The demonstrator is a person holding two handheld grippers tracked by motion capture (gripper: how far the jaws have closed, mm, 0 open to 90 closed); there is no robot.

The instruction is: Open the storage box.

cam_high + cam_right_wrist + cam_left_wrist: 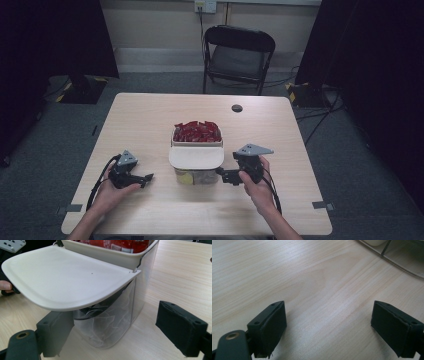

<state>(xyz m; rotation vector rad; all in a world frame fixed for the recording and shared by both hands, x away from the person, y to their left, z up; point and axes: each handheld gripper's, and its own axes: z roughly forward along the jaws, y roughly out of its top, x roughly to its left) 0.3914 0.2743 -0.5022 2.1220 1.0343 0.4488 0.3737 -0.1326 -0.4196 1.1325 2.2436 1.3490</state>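
Sitting mid-table, the clear bin (pixel 197 157) has its white flip lid (pixel 65 277) hanging out toward the person, w/ red packets (pixel 197 131) heaped in the top tray. Right gripper (pixel 226 176) waits just beside the lid's right edge, jaws apart, nothing held. Left gripper (pixel 145 179) rests on the table (pixel 150 115), also apart. Approach step, probably; next move calls for pinching the lid rim squarely.

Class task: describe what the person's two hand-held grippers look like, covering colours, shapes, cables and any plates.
Both are black. The left gripper and the right gripper each carry a grey three-cornered plate on top and trail a black cable. Each has two blocky black jaws with flat pads and small screw holes. No sleeves show on the forearms.
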